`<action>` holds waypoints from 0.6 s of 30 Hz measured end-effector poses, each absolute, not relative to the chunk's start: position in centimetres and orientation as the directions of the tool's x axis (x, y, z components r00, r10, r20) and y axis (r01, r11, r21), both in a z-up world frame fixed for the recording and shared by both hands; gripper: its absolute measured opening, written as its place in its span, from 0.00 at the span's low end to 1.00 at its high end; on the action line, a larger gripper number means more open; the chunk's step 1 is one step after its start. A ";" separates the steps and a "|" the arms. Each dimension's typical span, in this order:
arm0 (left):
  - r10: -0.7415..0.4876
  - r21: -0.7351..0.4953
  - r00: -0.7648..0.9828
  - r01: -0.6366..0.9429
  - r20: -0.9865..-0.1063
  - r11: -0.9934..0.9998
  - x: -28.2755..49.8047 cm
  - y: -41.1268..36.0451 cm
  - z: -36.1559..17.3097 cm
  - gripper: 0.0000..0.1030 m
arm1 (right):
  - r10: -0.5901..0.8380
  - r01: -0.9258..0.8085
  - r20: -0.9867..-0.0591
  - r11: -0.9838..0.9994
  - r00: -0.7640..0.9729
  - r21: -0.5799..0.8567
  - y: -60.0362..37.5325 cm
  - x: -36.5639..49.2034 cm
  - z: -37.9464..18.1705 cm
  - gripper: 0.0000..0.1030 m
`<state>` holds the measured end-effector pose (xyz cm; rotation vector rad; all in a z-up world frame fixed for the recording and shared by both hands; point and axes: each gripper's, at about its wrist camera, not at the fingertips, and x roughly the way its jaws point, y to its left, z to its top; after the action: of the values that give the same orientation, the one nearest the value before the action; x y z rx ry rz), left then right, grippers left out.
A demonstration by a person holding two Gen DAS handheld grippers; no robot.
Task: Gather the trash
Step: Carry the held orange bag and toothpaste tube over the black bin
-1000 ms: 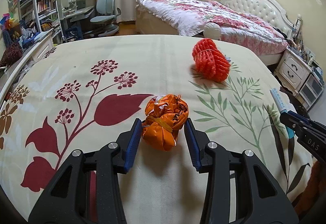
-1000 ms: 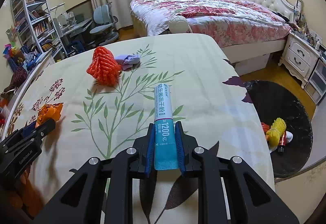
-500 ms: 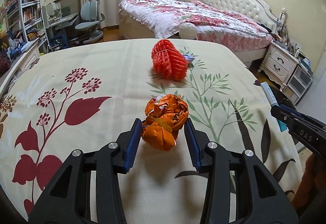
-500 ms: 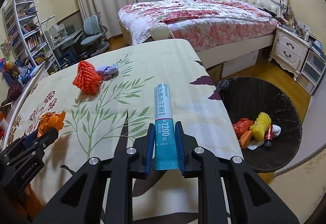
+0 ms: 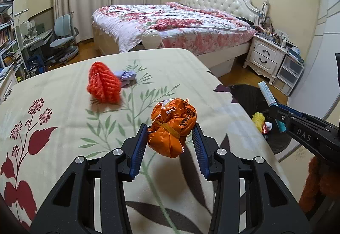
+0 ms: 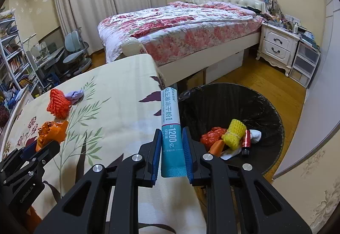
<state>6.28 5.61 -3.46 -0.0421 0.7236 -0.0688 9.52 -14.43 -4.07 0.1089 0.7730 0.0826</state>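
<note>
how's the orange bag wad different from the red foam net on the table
The orange bag wad is smooth crinkled plastic bound by a band; the red foam net is ribbed mesh. The wad is clamped in the left gripper, off the cloth; the net lies loose on the table beside a purple scrap. Both are bunched trash.

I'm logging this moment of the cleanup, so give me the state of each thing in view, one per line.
Left tool: shut on the orange bag, lifted off the bedspread.
Right tool: shut on the teal tube.
Orange bag: crumpled, banded, held.
Teal tube: held, pointing forward.
Trash bin: open, black-lined, partly filled.
Red foam net: lying on the bedspread.
Purple wad: crumpled, beside the net.
</note>
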 end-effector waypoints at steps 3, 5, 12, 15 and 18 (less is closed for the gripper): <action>-0.109 -0.059 0.751 0.094 -0.651 0.994 7.2 3.5 -3.1 0.41 | 0.090 -0.003 -0.692 0.992 0.716 0.125 -15.8 9.9 -4.1 0.21; -0.125 -0.054 0.752 0.119 -0.647 0.991 7.8 2.3 -3.1 0.41 | 0.076 0.015 -0.692 0.992 0.718 0.124 -16.7 10.2 -4.1 0.21; -0.170 -0.043 0.749 0.186 -0.640 0.982 10.1 -1.9 -2.9 0.41 | 0.028 0.067 -0.690 0.992 0.724 0.111 -19.2 11.1 -4.3 0.21; -0.182 -0.033 0.749 0.210 -0.637 0.977 10.8 -3.6 -2.9 0.41 | 0.020 0.084 -0.688 0.990 0.726 0.116 -20.1 11.5 -4.4 0.21; -0.190 -0.021 0.749 0.229 -0.635 0.973 11.4 -5.0 -2.9 0.41 | 0.012 0.096 -0.687 0.988 0.726 0.119 -20.9 11.9 -4.5 0.21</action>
<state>11.38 -4.98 -2.91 0.0593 0.6869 -0.2294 11.92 -20.87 -4.50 0.1503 0.7571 -0.0462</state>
